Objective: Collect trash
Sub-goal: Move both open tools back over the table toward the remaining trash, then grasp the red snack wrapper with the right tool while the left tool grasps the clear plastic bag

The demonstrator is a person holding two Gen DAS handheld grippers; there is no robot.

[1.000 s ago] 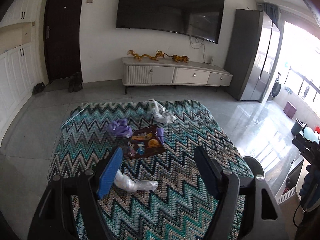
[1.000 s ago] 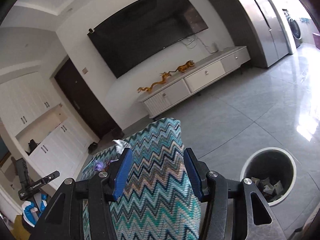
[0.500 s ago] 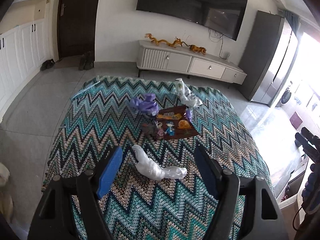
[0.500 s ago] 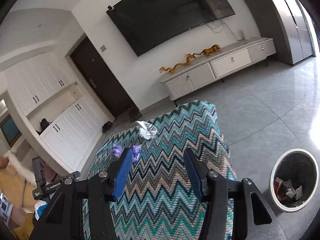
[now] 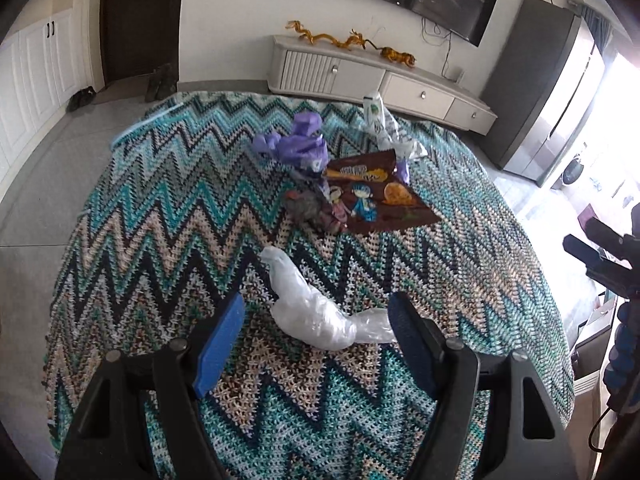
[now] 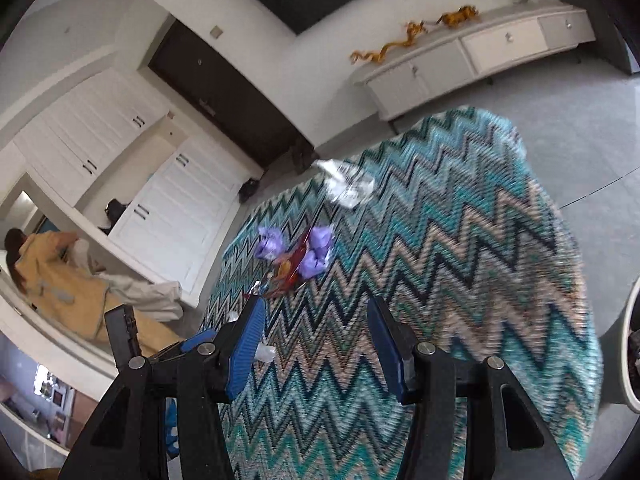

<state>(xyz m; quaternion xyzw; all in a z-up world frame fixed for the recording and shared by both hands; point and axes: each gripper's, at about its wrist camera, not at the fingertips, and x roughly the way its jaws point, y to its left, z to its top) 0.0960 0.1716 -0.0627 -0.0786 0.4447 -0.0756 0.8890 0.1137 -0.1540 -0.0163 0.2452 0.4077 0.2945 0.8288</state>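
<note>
Closing in on the crumpled clear plastic bag since a second ago — left gripper now sitting lower and nearer, tongs spread wide with the bag lying between the blue pads, not yet pinched. Resting toward the near edge of the zigzag rug, that bag, with one twisted tail reaching almost to the right pad. Waiting farther toward the rug's middle: a brown snack wrapper, a purple bag just beside it, and white-and-clear packaging near the far edge. Swinging across too, the right gripper, tongs parted and pinching nothing, now facing the rug instead of the bin, whose white bin rim is just showing at the picture's right edge. Looking like the start of another pickup — probably lowering and closing next.
</note>
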